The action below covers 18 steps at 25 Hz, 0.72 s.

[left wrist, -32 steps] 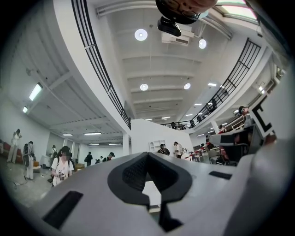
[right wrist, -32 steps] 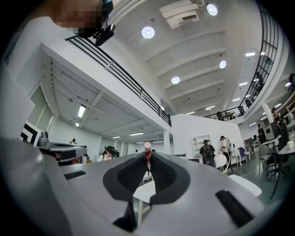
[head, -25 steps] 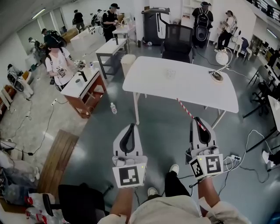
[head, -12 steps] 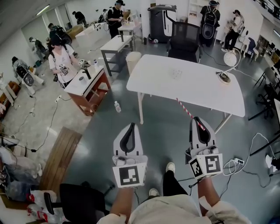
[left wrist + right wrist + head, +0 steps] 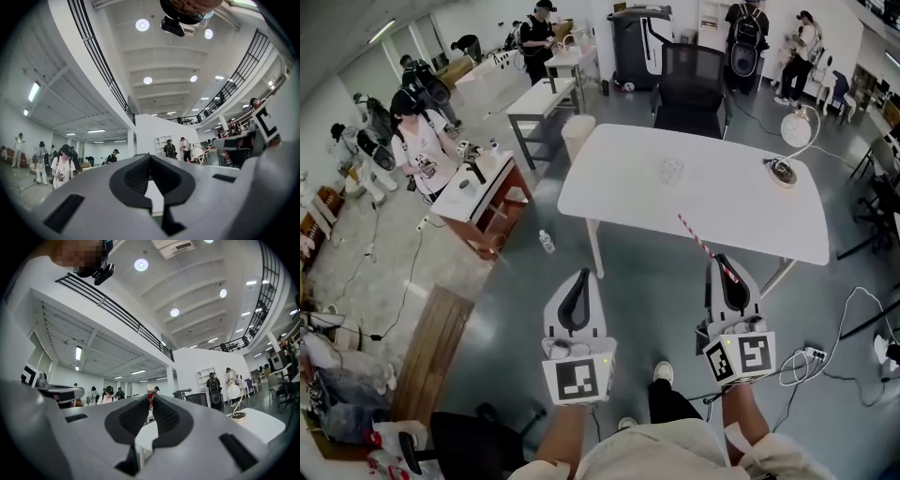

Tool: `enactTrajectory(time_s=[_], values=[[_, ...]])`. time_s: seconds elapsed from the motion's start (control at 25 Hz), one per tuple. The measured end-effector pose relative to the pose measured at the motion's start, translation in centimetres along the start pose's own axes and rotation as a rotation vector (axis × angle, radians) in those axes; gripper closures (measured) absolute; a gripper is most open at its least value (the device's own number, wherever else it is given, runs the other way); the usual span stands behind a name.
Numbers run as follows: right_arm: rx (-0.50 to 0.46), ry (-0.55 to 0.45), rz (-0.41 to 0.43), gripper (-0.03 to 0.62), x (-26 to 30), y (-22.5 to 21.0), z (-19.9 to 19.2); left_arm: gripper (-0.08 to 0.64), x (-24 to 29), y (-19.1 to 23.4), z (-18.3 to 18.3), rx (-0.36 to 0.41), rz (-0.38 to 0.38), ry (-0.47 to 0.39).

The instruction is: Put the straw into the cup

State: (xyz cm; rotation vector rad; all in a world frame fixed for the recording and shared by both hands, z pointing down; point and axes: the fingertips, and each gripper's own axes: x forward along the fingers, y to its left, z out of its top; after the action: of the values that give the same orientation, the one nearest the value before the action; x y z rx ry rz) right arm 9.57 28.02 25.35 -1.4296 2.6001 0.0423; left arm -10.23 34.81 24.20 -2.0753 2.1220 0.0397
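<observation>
White table [image 5: 609, 202] ahead, well apart from both claws. Left claw [image 5: 579, 276] closed on nothing. Right claw [image 5: 724, 264] clamped on striped straw [image 5: 698, 241], straw angled forward toward table. Clear cup [image 5: 671, 171] upright on table, well apart from straw.

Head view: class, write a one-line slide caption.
Right claw holds a red-and-white striped straw, left claw shut and empty, facing a white table bearing a clear cup.

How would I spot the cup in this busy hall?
Find the big white table ahead, before the black chair. Near its middle stands the cup. It is small and see-through, unlike the round lamp base at the table's right end.
</observation>
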Motion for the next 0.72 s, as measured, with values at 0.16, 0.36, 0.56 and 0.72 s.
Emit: enactTrajectory(time_s=[0.16,0.36,0.56,0.72], values=[[0.018,0.001,-0.012,0.569,2.6,-3.7,-0.4,0.557,4.1,-1.7,-0.2,0.010,-0.010,0.009],[0.034,0.007,-0.018,0.569,6.0,-8.5,-0.8,0.558,9.8,-4.1,-0.4,0.024,-0.022,0.021],[0.037,0.008,-0.015,0.569,9.8,-13.2,-1.2,0.558,15.7,-6.2,-1.0,0.028,-0.028,0.036],[0.048,0.010,-0.010,0.569,12.5,-16.7,-1.8,0.557,19.6,-8.0,-1.6,0.039,-0.034,0.046]])
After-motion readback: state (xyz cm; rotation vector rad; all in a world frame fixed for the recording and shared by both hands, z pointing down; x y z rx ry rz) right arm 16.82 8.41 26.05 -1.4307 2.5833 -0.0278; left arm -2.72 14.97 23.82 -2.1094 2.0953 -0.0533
